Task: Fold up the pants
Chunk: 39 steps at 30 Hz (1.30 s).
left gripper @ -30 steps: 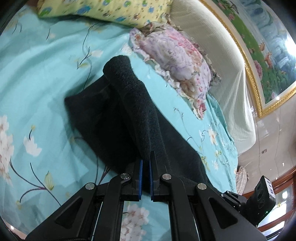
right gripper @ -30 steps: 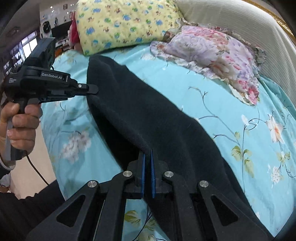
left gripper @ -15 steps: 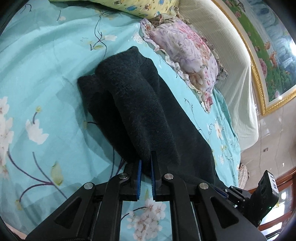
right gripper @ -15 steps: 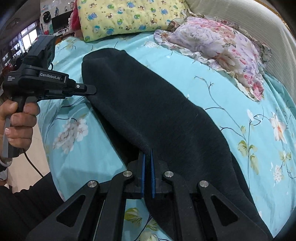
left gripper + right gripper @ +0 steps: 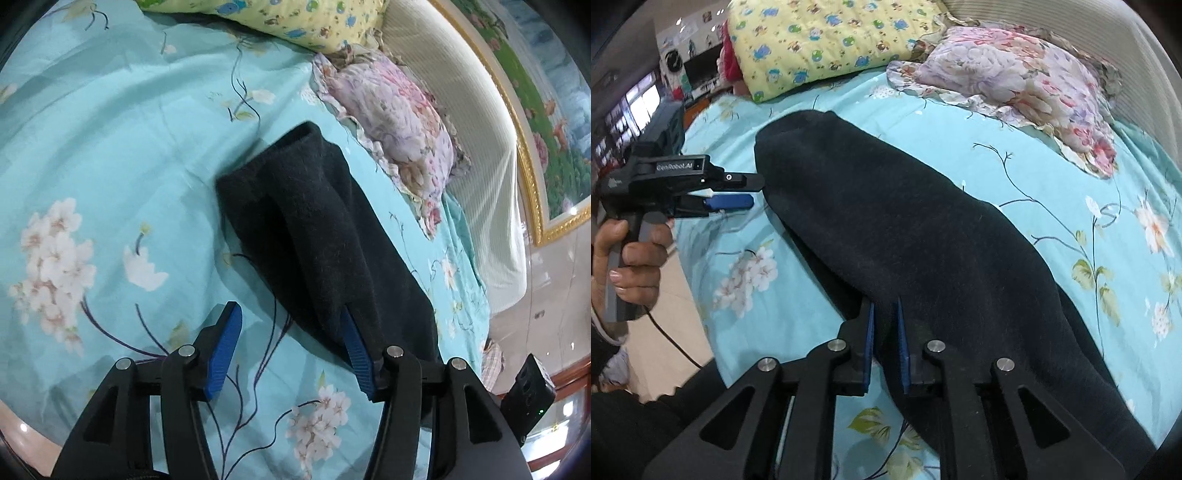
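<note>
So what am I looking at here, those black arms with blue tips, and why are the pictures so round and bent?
There is no robot: a person holds two handheld grippers, each with a wide-angle camera looking along its jaws, which bends the picture. One view is from the left gripper, whose blue-padded jaws stand wide open, one pad against the pants' edge. The other is from the right gripper, its jaws nearly together with a strip of the black pants between them. That view also shows the person's left hand on the other tool's handle. The pants lie folded lengthwise on a turquoise flowered bedsheet, near a pink floral pillow and a yellow one.
</note>
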Each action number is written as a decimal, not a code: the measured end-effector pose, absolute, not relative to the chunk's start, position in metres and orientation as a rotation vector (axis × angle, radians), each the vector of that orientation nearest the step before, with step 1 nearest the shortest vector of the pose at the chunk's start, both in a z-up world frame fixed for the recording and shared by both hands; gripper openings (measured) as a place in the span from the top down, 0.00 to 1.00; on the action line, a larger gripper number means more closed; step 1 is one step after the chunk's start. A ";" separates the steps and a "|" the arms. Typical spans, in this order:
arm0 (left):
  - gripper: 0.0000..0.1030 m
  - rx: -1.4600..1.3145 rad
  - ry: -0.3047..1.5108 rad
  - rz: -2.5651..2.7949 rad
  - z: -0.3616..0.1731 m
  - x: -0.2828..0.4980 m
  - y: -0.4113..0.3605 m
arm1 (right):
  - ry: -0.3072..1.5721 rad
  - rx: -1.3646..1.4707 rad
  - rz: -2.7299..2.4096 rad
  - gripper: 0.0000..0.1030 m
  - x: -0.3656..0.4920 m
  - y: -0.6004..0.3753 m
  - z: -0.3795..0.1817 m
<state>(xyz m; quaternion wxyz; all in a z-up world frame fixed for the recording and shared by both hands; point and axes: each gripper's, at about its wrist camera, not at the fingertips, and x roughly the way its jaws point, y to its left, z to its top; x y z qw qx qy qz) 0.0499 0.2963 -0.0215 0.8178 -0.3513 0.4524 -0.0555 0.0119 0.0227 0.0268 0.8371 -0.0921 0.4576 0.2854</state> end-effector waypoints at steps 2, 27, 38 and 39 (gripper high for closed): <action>0.42 -0.743 0.965 -0.110 -0.019 0.051 0.298 | 0.965 -0.154 0.614 0.77 0.010 0.018 0.031; 0.38 -0.708 1.021 -0.062 -0.021 0.074 0.305 | 0.932 0.253 0.530 0.66 0.083 -0.042 0.050; 0.38 -0.704 1.025 -0.073 -0.026 0.085 0.309 | 1.019 0.255 0.519 0.66 0.147 -0.037 0.021; 0.38 -0.705 1.025 -0.075 -0.027 0.086 0.309 | 1.036 0.244 0.519 0.66 0.152 -0.036 0.017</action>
